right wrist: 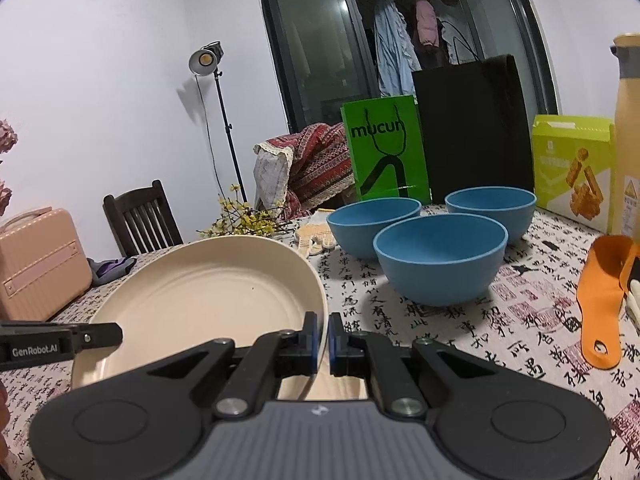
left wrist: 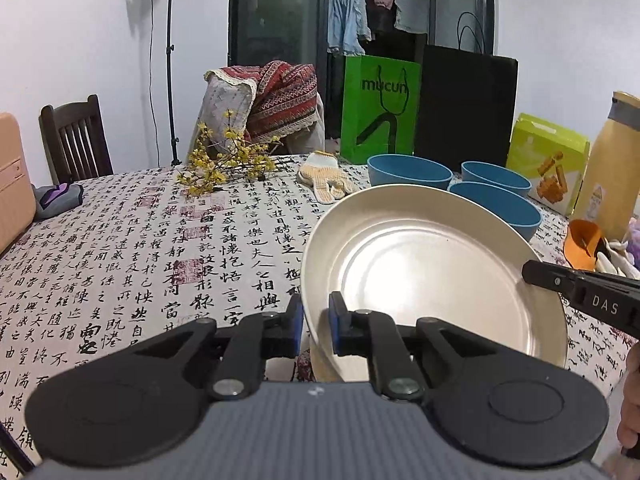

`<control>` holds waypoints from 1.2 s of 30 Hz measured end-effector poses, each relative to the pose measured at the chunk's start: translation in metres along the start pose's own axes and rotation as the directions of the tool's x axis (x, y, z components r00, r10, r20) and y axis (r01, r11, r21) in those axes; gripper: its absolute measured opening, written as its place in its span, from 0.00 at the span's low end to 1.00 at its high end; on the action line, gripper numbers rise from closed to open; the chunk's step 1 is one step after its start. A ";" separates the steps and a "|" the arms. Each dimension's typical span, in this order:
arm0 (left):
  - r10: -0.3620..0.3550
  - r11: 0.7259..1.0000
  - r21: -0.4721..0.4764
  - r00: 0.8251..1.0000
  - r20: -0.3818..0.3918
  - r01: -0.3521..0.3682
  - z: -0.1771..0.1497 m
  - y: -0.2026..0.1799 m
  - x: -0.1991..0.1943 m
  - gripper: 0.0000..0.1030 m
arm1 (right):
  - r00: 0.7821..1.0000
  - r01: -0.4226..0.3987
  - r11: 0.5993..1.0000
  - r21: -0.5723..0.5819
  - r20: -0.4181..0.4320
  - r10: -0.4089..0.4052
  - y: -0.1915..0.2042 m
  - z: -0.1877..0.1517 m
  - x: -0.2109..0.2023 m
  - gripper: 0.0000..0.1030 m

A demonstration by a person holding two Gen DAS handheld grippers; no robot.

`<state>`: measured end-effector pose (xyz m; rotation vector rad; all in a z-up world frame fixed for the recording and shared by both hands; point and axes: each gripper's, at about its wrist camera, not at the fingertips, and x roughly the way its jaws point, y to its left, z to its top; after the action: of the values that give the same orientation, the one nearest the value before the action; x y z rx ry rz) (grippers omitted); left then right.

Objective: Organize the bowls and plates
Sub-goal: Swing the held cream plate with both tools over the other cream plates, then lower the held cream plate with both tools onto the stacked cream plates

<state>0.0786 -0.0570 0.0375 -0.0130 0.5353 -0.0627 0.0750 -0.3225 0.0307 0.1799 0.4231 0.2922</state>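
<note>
Plate: you hold the cream plate (left wrist: 432,276) tilted above the worktop (left wrist: 132,240), face up, its far rim higher; being round, it has no long axis.
Left gripper (left wrist: 315,328): your jaws are clamped on the plate's near-left rim.
Right gripper (right wrist: 323,340): your jaws are pinched tight on the opposite rim.
Bowls: three blue bowls (right wrist: 440,264) sit upright in a close cluster just beyond the plate, before the green bag (right wrist: 384,148).

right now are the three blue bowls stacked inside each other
No, the three blue bowls stand separately on the tablecloth, side by side in a loose cluster, none nested in another.
</note>
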 end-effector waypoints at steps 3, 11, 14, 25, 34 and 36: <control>0.004 1.000 0.002 1.000 -0.007 -0.004 -0.001 -0.001 0.002 0.13 | 1.000 0.000 1.000 0.002 -0.010 0.000 -0.003 -0.003 0.002 0.05; 0.000 1.000 0.003 0.999 -0.047 0.000 -0.005 -0.003 0.012 0.13 | 0.999 0.002 1.000 0.000 -0.033 -0.002 -0.008 -0.009 0.008 0.05; 0.000 1.000 0.009 0.998 -0.060 0.000 -0.007 -0.004 0.015 0.13 | 0.999 0.006 1.000 0.001 -0.043 -0.006 -0.010 -0.012 0.010 0.05; 0.008 1.000 0.021 0.995 -0.098 -0.006 -0.012 -0.006 0.027 0.14 | 0.997 0.021 0.999 -0.025 -0.071 -0.023 -0.011 -0.019 0.020 0.05; 0.026 0.998 0.061 0.993 -0.116 -0.019 -0.015 -0.011 0.035 0.14 | 0.996 0.045 0.996 -0.075 -0.068 -0.050 -0.008 -0.021 0.023 0.06; 0.034 0.997 0.075 0.993 -0.113 -0.025 -0.016 -0.013 0.035 0.14 | 0.996 0.052 0.994 -0.094 -0.062 -0.058 -0.007 -0.022 0.023 0.06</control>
<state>0.1001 -0.0726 0.0066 0.0703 0.6470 -0.0544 0.0871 -0.3194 0.0012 0.0686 0.4765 0.2629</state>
